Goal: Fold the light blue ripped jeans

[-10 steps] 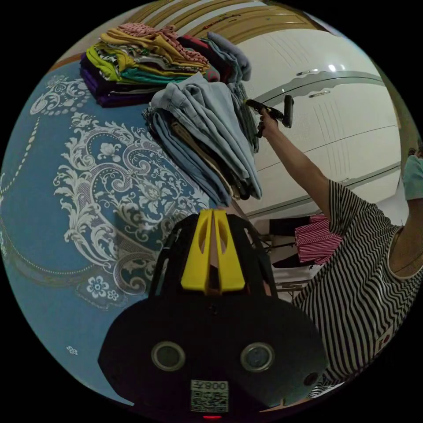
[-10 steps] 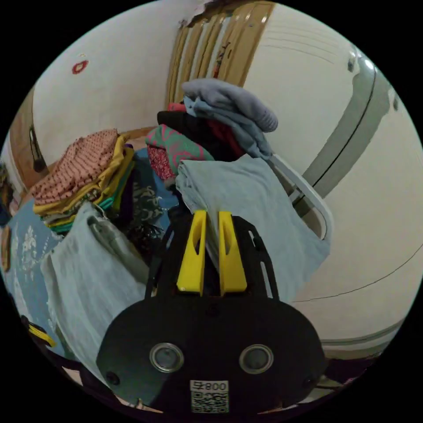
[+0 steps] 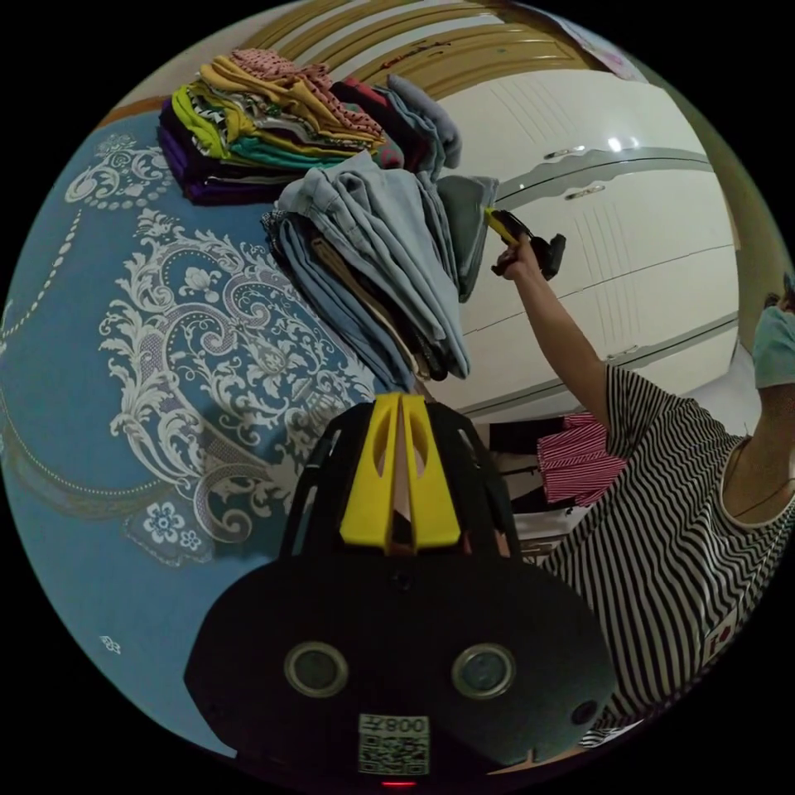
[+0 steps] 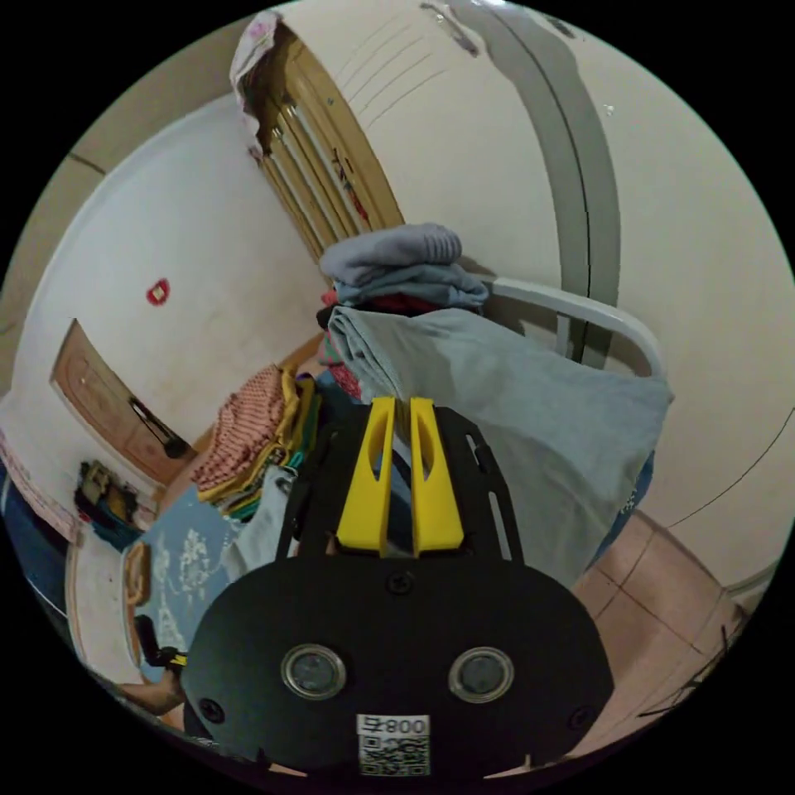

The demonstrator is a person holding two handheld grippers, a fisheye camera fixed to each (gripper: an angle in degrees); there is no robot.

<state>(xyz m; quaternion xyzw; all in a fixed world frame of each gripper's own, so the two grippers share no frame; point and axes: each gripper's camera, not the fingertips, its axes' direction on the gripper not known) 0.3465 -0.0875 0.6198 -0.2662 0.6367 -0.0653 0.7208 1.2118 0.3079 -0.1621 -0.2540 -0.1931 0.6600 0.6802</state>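
The right gripper (image 4: 401, 422) pinches the edge of the jeans (image 4: 513, 414), probably to lift them off the pile; the left gripper (image 3: 401, 431) is pressed together, empty.

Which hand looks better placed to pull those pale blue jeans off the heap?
The right. Its tool is closed on the hanging light blue denim jeans, while the left tool hangs shut above the patterned blue bedspread.

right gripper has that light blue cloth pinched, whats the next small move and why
Probably draw the right gripper back toward the blue patterned bedspread, bringing the light blue garment with it. Its jaws look shut on the fabric's edge, and the garment drapes off the clothes heap by the white chair, too bunched to fold there. The left gripper is shut and holding nothing.
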